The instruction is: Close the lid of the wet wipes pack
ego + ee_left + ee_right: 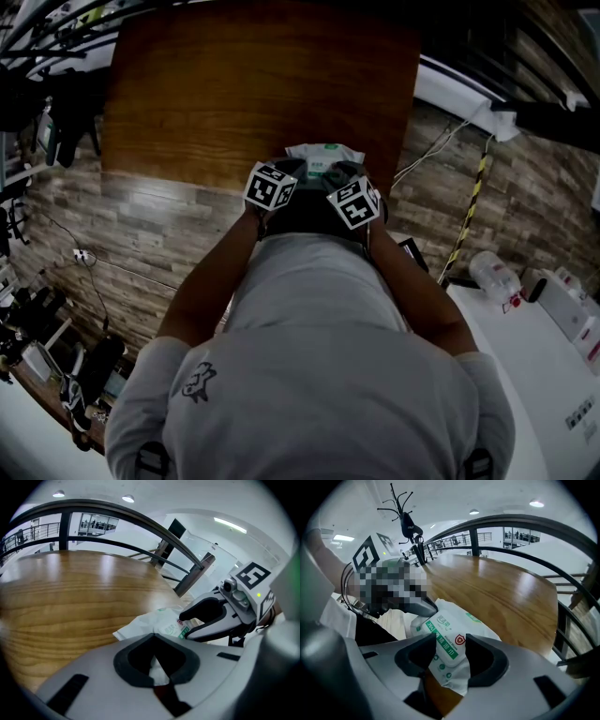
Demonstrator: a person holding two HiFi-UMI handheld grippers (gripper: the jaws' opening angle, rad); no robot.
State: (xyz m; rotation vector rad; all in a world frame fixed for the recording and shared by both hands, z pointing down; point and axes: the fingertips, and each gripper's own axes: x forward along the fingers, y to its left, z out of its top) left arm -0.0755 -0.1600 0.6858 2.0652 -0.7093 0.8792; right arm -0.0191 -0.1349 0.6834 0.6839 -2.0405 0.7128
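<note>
The fingers [129,662] of the left gripper [157,665] are pressed almost together, and a thin white fold of the wet wipes pack [459,620] is caught between them. The right gripper [451,656] is closed across the labelled end of the pack, and its fingers [487,658] touch the pack on both sides. The pack lies on the wooden table [253,84], close to the edge near the person. Beyond it, the wood top runs wide to the far edge. The two grippers stand just beside each other over the pack. A dark railing [562,531] curves past the table's far side. To the right, well apart, stands a white counter [525,356] with a bottle [495,274] on it.
</note>
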